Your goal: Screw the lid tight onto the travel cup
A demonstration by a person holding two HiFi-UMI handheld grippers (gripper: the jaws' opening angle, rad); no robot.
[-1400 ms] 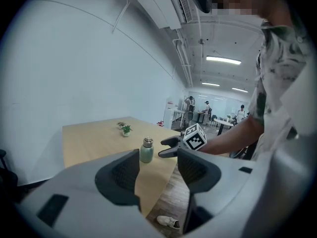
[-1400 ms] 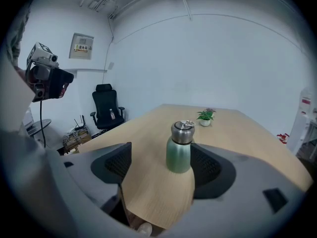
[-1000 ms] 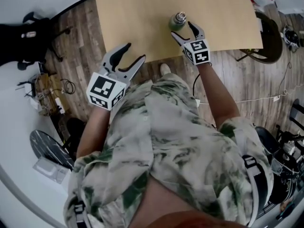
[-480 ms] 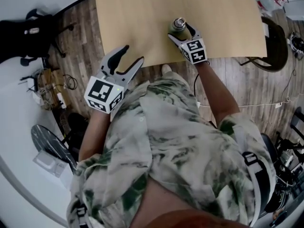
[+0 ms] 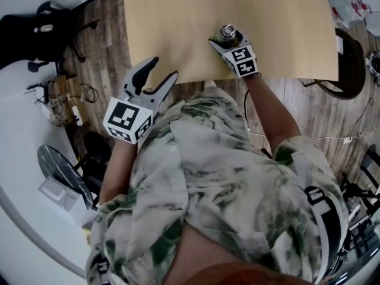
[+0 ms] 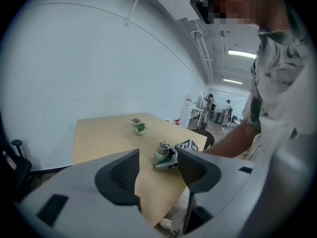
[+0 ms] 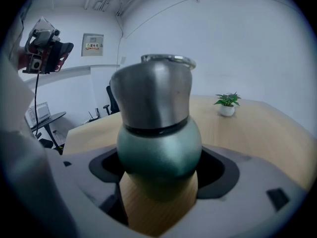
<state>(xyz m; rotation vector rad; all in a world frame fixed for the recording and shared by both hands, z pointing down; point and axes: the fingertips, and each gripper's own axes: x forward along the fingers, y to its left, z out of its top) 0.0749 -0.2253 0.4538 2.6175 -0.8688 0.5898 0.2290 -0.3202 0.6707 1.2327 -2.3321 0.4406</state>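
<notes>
Jaws of your right gripper (image 5: 227,40) have just been opening and now stand wide around the travel cup (image 5: 226,32), lower on its green body than a second ago. The cup stands upright near the table (image 5: 178,22) edge, with its lid (image 7: 154,90) on. Your left gripper (image 5: 165,67) hovers beyond that edge, jaws wide and empty.

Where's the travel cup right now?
Head view, upper right: the travel cup stands on the table near its front edge, between the jaws of the right hand-held gripper, which have just been opening.
</notes>
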